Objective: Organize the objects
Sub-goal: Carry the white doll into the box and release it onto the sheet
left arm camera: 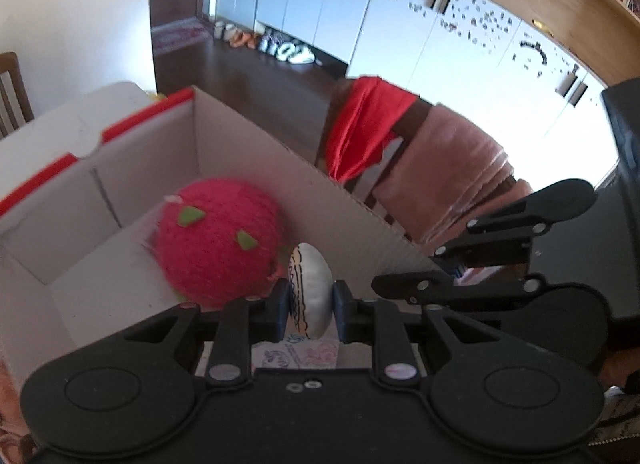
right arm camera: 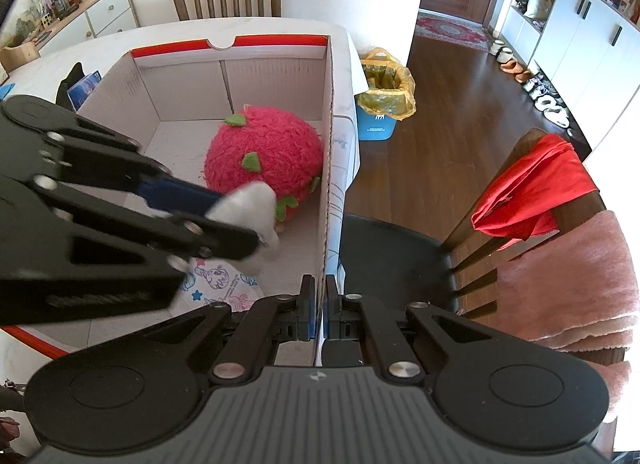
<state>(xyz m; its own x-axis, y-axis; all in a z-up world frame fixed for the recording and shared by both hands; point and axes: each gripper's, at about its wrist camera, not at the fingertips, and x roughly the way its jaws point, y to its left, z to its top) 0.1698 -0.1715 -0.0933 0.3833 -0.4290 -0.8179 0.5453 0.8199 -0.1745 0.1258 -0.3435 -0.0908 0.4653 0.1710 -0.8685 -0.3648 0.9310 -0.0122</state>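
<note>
On the white desk (right arm camera: 256, 30) sits an open cardboard box (right arm camera: 326, 168) holding a pink plush fruit (right arm camera: 264, 152), above which the left gripper (left arm camera: 310, 300) clamps a small white cushion (left arm camera: 310, 288), while the right gripper (right arm camera: 319, 308) pinches the box's wall.

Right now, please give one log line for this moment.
left gripper: shut on white pillow, over box | right gripper: shut on box wall | pink plush toy: inside box

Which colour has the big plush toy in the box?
Pink-red with small green patches; the plush toy shows best in the right wrist view.
</note>
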